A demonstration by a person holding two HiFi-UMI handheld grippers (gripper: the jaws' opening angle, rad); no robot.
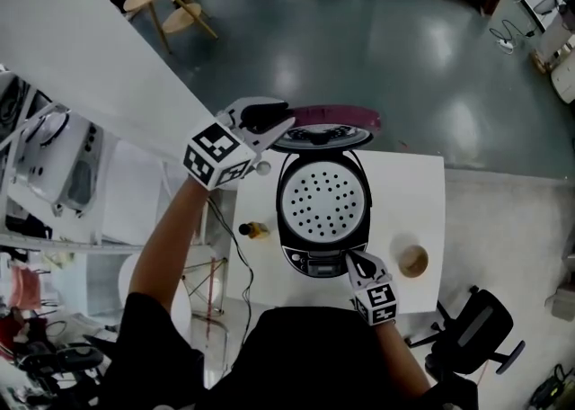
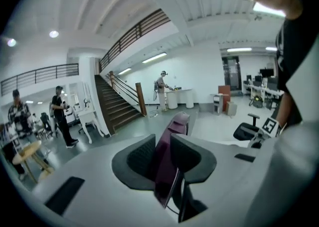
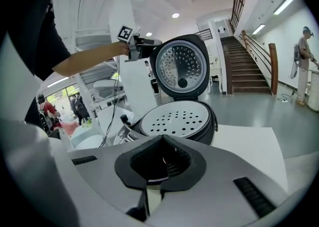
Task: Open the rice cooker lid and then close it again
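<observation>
Clearly raised, the rice cooker lid point(image 1: 331, 118) stands upright, its purple edge pinched between the left gripper's point(image 1: 269, 119) fingers point(image 2: 138, 157). Just beyond the right gripper's point(image 1: 358, 264) pressed-together, empty fingers sits the cooker body point(image 1: 323, 206) on the counter point(image 1: 422, 188).

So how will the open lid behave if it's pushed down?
The lid looks rigid and hinged at the back, so it should swing, not flex. Its glossy edge between the left gripper's jaws may be slippery. The cooker seems squat, unlikely to tip.
</observation>
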